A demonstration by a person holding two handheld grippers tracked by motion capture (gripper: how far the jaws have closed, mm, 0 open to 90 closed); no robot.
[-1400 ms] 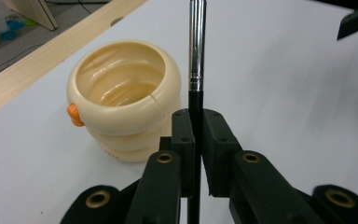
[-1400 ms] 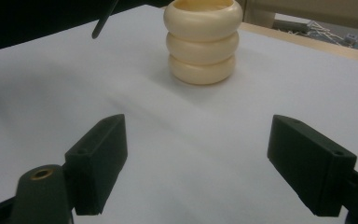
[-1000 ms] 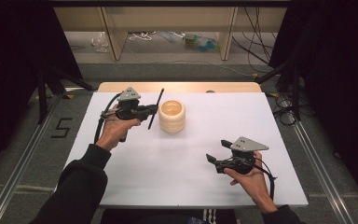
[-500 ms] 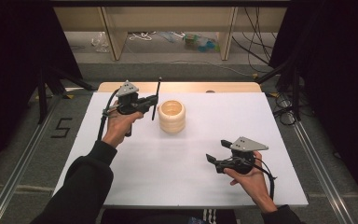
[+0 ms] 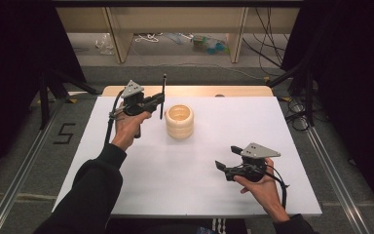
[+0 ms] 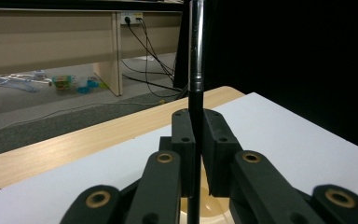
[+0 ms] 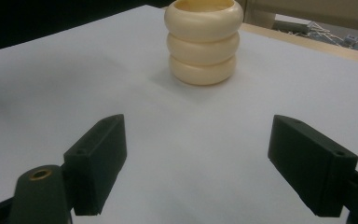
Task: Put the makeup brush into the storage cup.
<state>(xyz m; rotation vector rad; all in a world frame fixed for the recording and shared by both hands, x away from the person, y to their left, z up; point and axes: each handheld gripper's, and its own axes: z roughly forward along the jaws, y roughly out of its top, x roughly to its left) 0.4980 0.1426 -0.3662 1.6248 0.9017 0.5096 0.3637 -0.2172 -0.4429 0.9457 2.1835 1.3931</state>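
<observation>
Clamped upright between the jaws of the left gripper, a thin black rod with a shiny metal upper section is held just beside and slightly above the cream, ribbed, three-ringed holder standing near the far middle of the white-covered desk. In the left gripper view the holder's rim is seen directly below the closed jaws, with the rod running down between them toward it. The right gripper is rested low on the near right of the desk, its jaws spread wide and holding nothing, well apart from the holder.

Several risks are judged from this pose. Should the rod be lowered off-centre, the rim could be struck and the light holder tipped or pushed across the smooth desk, since nothing steadies it. Because the rod is gripped at a narrow point along its length, it could pivot or slide between the pads if its lower end catches. A release made too high could let it bounce out.
</observation>
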